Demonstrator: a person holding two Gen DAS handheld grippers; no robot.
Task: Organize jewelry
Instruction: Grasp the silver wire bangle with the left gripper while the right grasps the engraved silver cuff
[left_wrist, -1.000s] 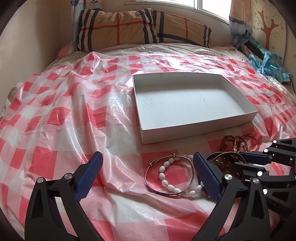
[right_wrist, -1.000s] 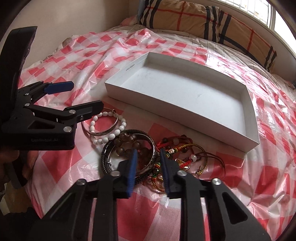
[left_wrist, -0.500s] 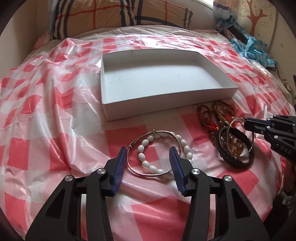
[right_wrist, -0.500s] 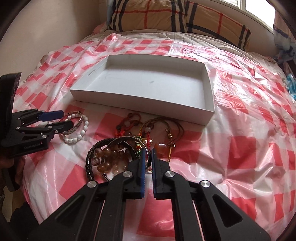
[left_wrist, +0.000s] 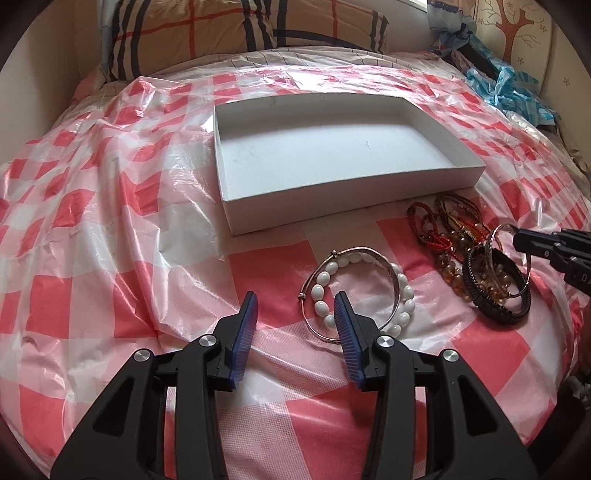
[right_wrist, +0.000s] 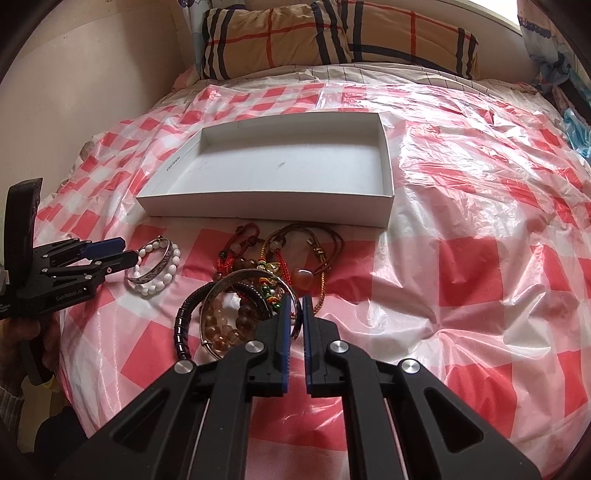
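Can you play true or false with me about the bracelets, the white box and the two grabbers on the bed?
1. The white box has no jewelry in it. True.
2. The right gripper is shut on a thin silver bangle. True: its fingers pinch the bangle's rim, which tilts up off the pile.
3. The white bead bracelet lies inside the box. False: it lies on the checked sheet in front of the box, with a silver bangle beside it.
4. The left gripper is holding the white bead bracelet. False: its fingers stand apart with nothing between them.
5. The cloth on the bed is plain blue. False: it is red and white checked plastic.
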